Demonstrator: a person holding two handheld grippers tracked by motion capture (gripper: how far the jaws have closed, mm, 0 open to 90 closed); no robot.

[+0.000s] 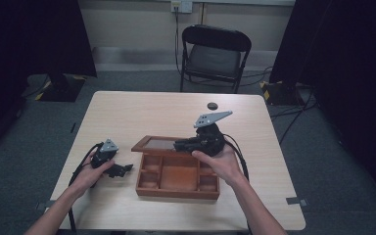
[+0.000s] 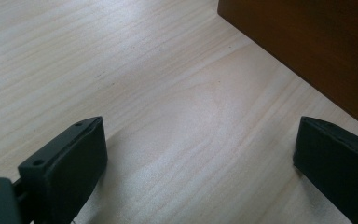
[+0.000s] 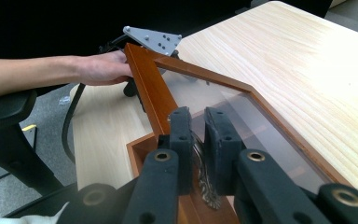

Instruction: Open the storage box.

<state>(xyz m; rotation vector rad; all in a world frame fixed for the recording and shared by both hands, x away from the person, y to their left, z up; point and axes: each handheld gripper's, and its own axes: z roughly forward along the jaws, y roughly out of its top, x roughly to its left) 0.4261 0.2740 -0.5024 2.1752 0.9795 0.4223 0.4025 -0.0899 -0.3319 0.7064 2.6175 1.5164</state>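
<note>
Box lid (image 1: pixel 157 144): raised, its clasp (image 3: pixel 204 186) pinched by clenched right gripper (image 1: pixel 183 145) jaws.
Risk: clasp slipping, lid slamming.
Left gripper (image 1: pixel 121 170): released, at 9 o'clock on tabletop (image 1: pixel 142 110).

Black right gripper (image 1: pixel 183 145) with brass-ringed screw holes, grey three-cornered plate, trailing black cable.

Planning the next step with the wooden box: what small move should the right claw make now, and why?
Probably swing the lid further back: the right claw is shut on its front latch, the lid is only part-raised over the box, and the left claw rests open beside it.
</note>
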